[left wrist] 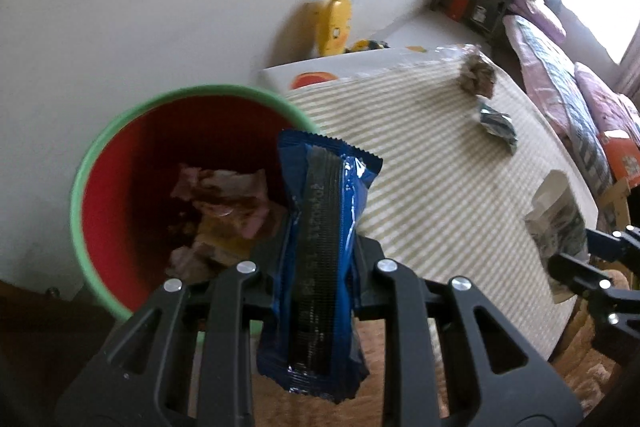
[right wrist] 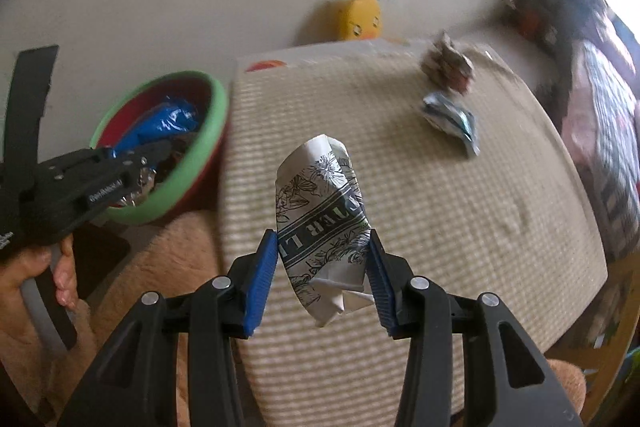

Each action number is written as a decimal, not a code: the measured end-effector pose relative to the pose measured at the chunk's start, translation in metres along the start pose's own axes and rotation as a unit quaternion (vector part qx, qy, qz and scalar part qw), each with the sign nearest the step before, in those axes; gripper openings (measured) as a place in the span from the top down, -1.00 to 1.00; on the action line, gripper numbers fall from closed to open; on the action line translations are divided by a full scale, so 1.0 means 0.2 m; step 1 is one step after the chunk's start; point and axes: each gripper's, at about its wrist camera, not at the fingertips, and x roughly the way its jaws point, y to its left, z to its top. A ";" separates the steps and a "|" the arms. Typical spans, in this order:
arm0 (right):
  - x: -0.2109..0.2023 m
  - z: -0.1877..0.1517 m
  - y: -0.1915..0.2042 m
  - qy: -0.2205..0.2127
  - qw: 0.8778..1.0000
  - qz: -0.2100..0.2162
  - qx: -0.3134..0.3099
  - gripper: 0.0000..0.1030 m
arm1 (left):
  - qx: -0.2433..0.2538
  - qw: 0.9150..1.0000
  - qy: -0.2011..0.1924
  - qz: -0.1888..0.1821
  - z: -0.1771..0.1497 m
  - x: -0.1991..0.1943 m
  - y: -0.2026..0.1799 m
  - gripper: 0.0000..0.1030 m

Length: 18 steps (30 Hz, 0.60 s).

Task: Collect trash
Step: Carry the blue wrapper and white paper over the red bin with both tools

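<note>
- My left gripper point(left wrist: 316, 267) is pinching a blue wrapper point(left wrist: 320, 251), which stands upright between the jaws, its top just at the near rim of the bin
- The bin point(left wrist: 86, 163), red inside with a green rim, sits at about 10 o'clock in my left view, with crumpled pinkish scraps point(left wrist: 224, 203) lying in it
- My right gripper point(right wrist: 322, 271) has its blue pads point(right wrist: 262, 279) pressed against a white printed paper packet point(right wrist: 320, 211), lifted clear of the striped mat point(right wrist: 440, 227)
- In my right view the bin is at 9 o'clock, with the left gripper reaching toward it and a hand point(right wrist: 36, 279) on its handle
- Two more bits of trash lie on the mat at about 2 o'clock: a brownish crumpled wad point(right wrist: 448, 65) and, just nearer, a silvery green wrapper point(right wrist: 452, 119)
- A yellow duck toy point(right wrist: 358, 15) stands against the wall at 12 o'clock
</note>
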 end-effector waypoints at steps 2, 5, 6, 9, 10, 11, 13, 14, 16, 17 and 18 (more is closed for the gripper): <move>-0.01 0.02 0.05 -0.005 1.000 0.002 -0.011 0.18 | -0.012 1.000 0.000 0.004 -0.01 0.00 0.05 0.56; 0.00 0.07 0.11 -0.010 1.000 0.007 -0.023 0.18 | -0.025 1.000 -0.005 0.010 -0.02 -0.02 0.13 0.56; 0.00 0.08 0.13 -0.011 1.000 0.008 -0.027 0.18 | -0.030 0.999 -0.006 0.012 -0.02 -0.03 0.15 0.56; 0.01 0.12 0.19 -0.014 0.999 0.019 -0.035 0.18 | -0.036 0.999 -0.011 0.019 -0.03 -0.04 0.20 0.56; 0.01 0.13 0.21 -0.014 0.999 0.024 -0.036 0.18 | -0.040 0.999 -0.011 0.023 -0.03 -0.04 0.23 0.56; 0.02 0.15 0.23 -0.016 0.999 0.032 -0.036 0.18 | -0.044 0.999 -0.010 0.026 -0.03 -0.04 0.25 0.56; 0.05 0.20 0.26 -0.017 0.998 0.048 -0.035 0.18 | -0.054 0.998 -0.005 0.030 -0.04 -0.03 0.29 0.56; 0.07 0.22 0.28 -0.013 0.998 0.058 -0.032 0.18 | -0.059 0.998 -0.002 0.032 -0.04 -0.03 0.31 0.56; 0.10 0.24 0.31 -0.008 0.997 0.070 -0.028 0.18 | -0.064 0.997 -0.001 0.036 -0.05 -0.03 0.34 0.56; 0.11 0.26 0.34 -0.008 0.997 0.073 -0.030 0.18 | -0.065 0.997 0.000 0.039 -0.05 -0.03 0.35 0.56; 0.11 0.26 0.36 -0.008 0.997 0.073 -0.036 0.18 | -0.065 0.997 0.000 0.041 -0.05 -0.03 0.36 0.56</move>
